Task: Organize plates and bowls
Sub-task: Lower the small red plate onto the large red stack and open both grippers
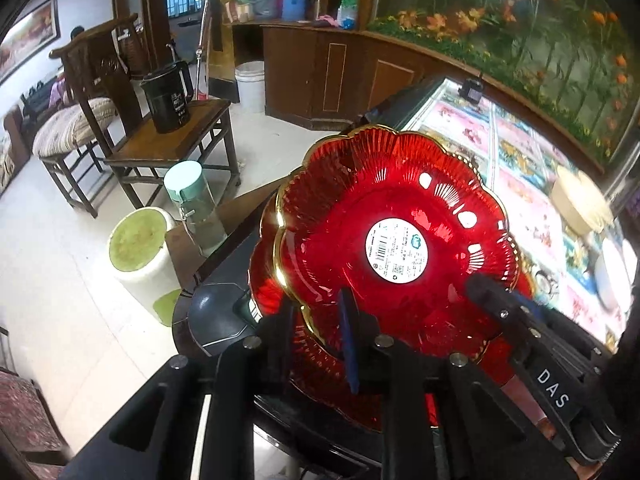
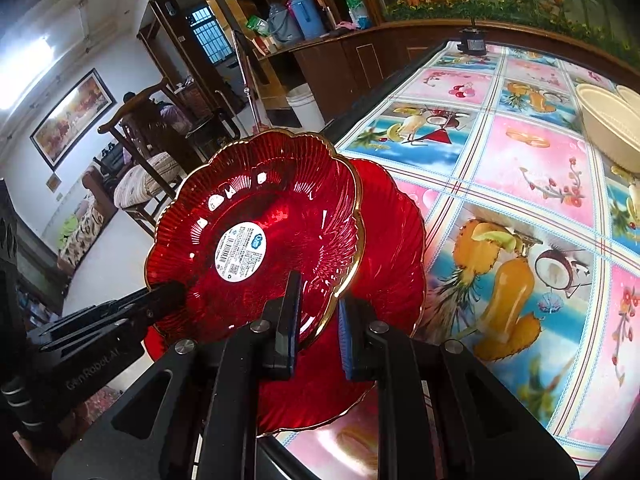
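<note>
My left gripper [image 1: 316, 328] pinched the near rim of the top red plate [image 1: 384, 236], fingers on either side of its gilded edge. My right gripper [image 2: 316, 320] gripped the same plate [image 2: 256, 236] from the opposite edge, one finger inside, one outside the rim. Both reached in low, angled slightly upward. The plate was tilted, label face toward the cameras, above a second red plate [image 2: 384, 280] lying at the near-left corner of the fruit-patterned table [image 2: 520, 184]. Cream bowls [image 2: 612, 120] sat far right.
</note>
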`<action>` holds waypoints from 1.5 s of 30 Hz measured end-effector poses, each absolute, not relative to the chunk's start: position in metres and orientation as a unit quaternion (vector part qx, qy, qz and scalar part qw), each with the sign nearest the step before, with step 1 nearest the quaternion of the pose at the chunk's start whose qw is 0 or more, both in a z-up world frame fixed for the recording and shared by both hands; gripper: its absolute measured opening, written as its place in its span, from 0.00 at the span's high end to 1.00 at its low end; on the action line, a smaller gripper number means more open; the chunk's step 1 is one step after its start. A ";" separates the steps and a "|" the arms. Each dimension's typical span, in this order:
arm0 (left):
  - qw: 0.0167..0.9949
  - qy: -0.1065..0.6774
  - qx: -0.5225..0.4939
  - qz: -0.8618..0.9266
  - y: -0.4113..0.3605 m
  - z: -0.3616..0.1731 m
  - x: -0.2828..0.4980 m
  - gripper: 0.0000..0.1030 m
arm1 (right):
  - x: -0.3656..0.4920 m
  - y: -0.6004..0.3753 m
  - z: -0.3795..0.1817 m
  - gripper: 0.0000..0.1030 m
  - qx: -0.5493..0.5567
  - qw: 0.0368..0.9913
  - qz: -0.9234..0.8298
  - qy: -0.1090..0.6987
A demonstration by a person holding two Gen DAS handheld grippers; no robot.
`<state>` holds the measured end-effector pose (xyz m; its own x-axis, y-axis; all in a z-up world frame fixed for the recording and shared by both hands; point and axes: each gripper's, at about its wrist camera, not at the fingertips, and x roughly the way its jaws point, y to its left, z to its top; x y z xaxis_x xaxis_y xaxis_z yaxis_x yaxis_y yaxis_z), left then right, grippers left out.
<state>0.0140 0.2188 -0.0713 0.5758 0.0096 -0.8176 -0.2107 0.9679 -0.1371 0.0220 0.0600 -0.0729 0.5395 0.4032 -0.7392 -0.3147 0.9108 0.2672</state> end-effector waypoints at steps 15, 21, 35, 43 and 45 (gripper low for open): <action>0.890 0.443 -0.051 0.099 0.210 -0.063 0.015 0.49 | 0.009 0.063 -0.070 0.78 -0.016 0.905 0.194 0.377; 0.887 0.449 -0.053 0.092 0.204 -0.063 0.018 0.48 | 0.010 0.057 -0.070 0.78 0.005 0.902 0.210 0.376; 0.893 0.430 -0.089 0.093 0.208 -0.057 0.017 0.39 | 0.012 0.051 -0.070 0.64 0.029 0.896 0.240 0.373; 0.889 0.440 -0.091 0.090 0.207 -0.061 0.018 0.39 | 0.012 0.044 -0.065 0.64 0.030 0.901 0.230 0.367; 0.888 0.442 -0.091 0.090 0.208 -0.062 0.018 0.39 | 0.014 0.041 -0.065 0.64 0.035 0.901 0.228 0.367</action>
